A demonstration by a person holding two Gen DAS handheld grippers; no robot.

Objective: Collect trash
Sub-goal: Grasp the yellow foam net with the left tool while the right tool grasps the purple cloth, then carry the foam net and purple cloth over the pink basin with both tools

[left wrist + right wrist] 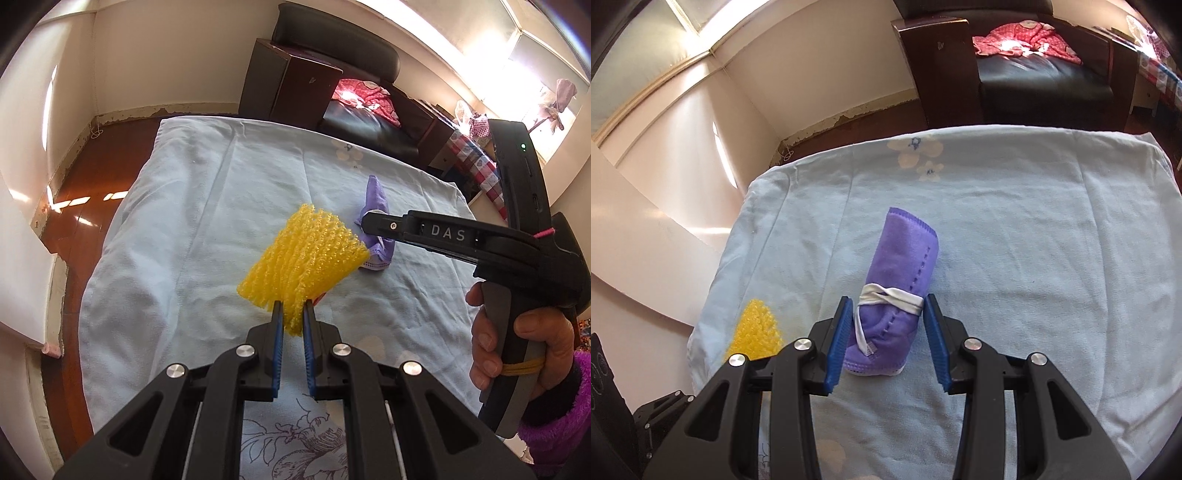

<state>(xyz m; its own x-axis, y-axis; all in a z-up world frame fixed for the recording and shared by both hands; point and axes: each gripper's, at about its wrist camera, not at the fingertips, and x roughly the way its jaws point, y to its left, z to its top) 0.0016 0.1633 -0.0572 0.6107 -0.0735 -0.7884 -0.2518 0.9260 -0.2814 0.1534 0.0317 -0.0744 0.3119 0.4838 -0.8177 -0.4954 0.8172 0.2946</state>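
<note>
Mask sits mid-cloth; edges well apart, seemingly.

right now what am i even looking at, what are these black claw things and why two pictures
These are not robot arms. A person holds a hand-squeezed two-finger gripper in each hand, and each gripper carries a wide-angle camera looking forward along its blue-padded fingers. That gives two pictures of one scene.

The left wrist view shows the left gripper pinched on a yellow foam net, the kind wrapped around fruit. At its right edge you see the person's hand gripping the other tool.

The right wrist view shows the right gripper, its jaws apart on either side of a rolled purple face mask tied with its white strap, not yet squeezing it.

Both items sit on a table draped in a light blue cloth.
</note>
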